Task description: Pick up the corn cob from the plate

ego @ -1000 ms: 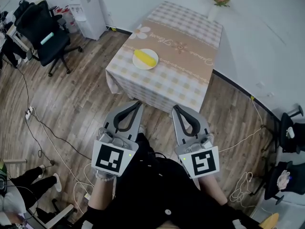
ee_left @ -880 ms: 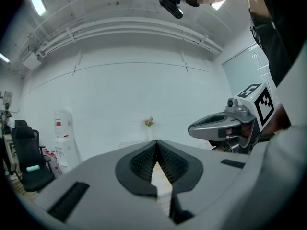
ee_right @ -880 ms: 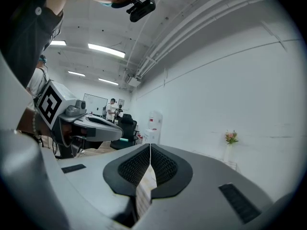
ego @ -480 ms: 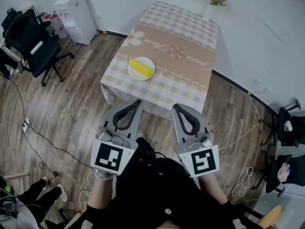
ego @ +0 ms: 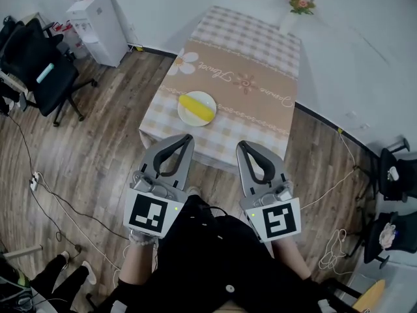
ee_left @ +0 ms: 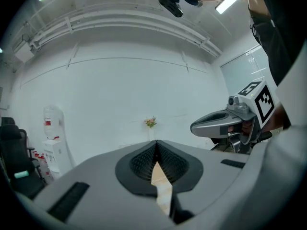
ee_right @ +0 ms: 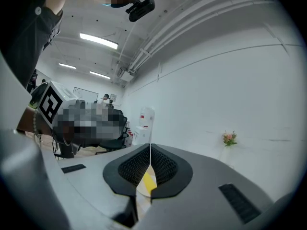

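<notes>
L tongs (ego: pixel 187 137) shut, R tongs (ego: pixel 242 145) shut, side by side

Table (ego: pixel 260 103): far centre, covered by a checked cloth with a tan band across it.
Plate (ego: pixel 204 98): white, on the table's near left part.
Corn cob (ego: pixel 196 107): yellow, lying across the plate.
Left gripper (ego: pixel 187 137): near, pointing at the table, tips together, nothing between them.
Right gripper (ego: pixel 241 145): just right of the left one, apart from it, tips together and bare.
Flowers (ego: pixel 300 2): by the table's far right corner.
Water dispenser (ego: pixel 88 15): far left, against the wall.
Office chair (ego: pixel 36 60): far left, on the wooden floor (ego: pixel 98 142).
</notes>
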`<move>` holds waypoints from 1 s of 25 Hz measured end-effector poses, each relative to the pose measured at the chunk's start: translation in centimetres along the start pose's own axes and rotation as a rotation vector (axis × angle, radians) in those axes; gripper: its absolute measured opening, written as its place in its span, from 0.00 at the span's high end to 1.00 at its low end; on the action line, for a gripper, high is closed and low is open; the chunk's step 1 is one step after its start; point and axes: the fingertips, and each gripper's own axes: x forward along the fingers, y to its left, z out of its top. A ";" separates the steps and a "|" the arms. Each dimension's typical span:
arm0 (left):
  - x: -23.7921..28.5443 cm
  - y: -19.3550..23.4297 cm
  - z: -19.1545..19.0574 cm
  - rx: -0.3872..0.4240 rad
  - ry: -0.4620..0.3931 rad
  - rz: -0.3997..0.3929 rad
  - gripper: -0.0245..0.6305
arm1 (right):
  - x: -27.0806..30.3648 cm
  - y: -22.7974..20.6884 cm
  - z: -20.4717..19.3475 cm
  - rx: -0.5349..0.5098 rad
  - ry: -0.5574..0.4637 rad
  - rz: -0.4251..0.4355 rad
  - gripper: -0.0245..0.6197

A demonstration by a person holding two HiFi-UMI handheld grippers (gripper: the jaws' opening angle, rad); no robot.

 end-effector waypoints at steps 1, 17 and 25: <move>0.3 0.5 0.0 0.000 -0.001 -0.002 0.94 | 0.6 -0.1 0.1 -0.002 0.001 -0.001 0.90; 2.4 7.2 -1.7 -0.022 0.003 -0.004 0.94 | 7.3 0.1 -0.2 -0.002 0.040 -0.018 0.90; 2.0 8.0 -2.3 -0.048 0.010 0.027 0.94 | 8.0 0.3 -0.9 0.002 0.078 -0.004 0.90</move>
